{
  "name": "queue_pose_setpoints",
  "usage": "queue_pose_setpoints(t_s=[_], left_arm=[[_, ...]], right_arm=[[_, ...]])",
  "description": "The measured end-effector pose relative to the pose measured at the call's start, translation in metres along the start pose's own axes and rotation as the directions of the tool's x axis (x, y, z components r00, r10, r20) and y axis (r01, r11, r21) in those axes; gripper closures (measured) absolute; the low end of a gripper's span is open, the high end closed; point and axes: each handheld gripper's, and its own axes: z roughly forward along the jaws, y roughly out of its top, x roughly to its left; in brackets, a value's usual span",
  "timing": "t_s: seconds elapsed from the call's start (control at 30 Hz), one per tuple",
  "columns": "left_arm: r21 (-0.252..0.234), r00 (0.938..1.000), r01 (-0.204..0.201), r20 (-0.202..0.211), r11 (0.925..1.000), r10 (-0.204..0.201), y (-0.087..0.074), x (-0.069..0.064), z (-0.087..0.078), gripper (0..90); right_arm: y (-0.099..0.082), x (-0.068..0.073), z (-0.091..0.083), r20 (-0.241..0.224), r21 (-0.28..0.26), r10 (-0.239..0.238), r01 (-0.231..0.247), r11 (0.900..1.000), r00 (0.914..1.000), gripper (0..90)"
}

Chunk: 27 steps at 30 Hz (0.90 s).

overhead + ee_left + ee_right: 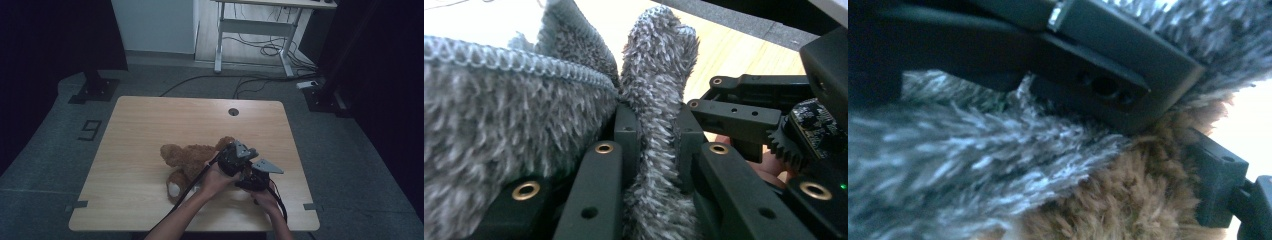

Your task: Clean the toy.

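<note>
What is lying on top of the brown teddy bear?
A grey fuzzy cloth lies over the teddy bear, pinched by the left gripper. The bear's fur beneath the cloth is hidden.

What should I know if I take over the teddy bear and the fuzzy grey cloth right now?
Left gripper: jaws shut on a fold of the grey fuzzy cloth, pinched upright between them.
Right gripper: close beside the left one, over the bear; whether its jaws grip anything cannot be told.
Brown teddy bear: lying on the wooden table, right of the middle. In the right gripper view, cloth lies against the bear's fur.
Done: cloth is grasped and brought to the bear.
Left, probably: finish laying or wrapping the cloth on the bear. Keep the left grip closed until the cloth is placed.
</note>
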Motion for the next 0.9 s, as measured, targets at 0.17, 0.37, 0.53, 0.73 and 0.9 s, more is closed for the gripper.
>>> queue_pose_setpoints(t_s=[0.17,0.37,0.53,0.73,0.9], left_arm=[[-0.01,0.9998,0.019,-0.004,0.9998,-0.019,-0.01,0.009,-0.009,78.3],[0.004,0.9951,0.056,-0.082,0.9984,-0.055,-0.031,0.033,-0.026,78.6],[-0.034,0.9881,0.149,-0.033,0.9883,-0.15,-0.055,0.057,-0.043,79.0],[-0.067,0.9858,0.157,-0.051,0.9854,-0.16,-0.071,0.066,-0.063,79.1],[-0.075,0.9756,0.201,-0.073,0.9767,-0.207,-0.08,0.087,-0.081,79.1]], right_arm=[[0.001,0.002,0.0,0.005,0.007,-0.016,0.016,0.9999,0.9999,20.3],[0.001,0.001,0.001,0.005,0.006,-0.009,0.009,0.9999,0.9999,20.3],[0.002,0.001,0.0,-0.003,0.002,-0.006,0.006,1.0,1.0,20.5],[0.002,0.0,0.0,-0.004,0.003,-0.002,0.002,1.0,1.0,20.5],[0.002,-0.001,0.0,-0.002,0.0,0.007,-0.007,1.0,1.0,20.5]])
